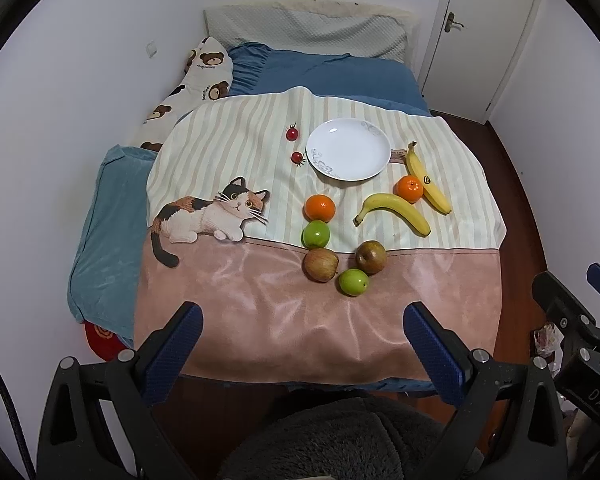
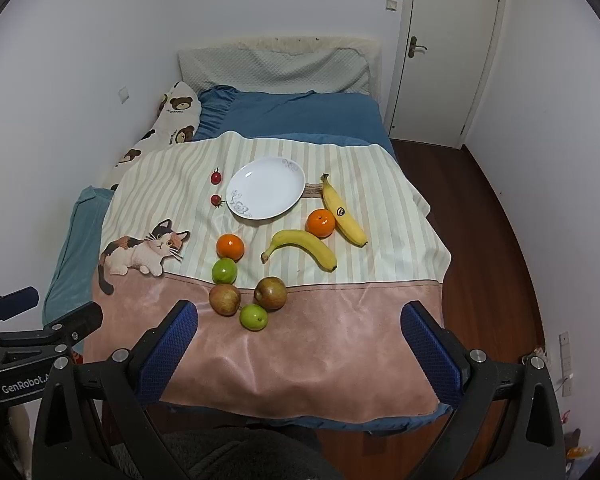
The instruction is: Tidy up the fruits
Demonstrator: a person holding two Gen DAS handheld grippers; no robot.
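A white plate lies bare on a cat-print cloth spread over a bed. Left of the plate are two cherry tomatoes. In front of it lie two oranges, two bananas, two green apples and two brownish apples. My left gripper and right gripper both hover open over the cloth's near pink band, short of the fruit, with nothing between their fingers.
The bed has a blue sheet, a bear-print pillow against the left wall and a teal cushion at the left. A white door stands at the back right. Dark wooden floor runs along the right side.
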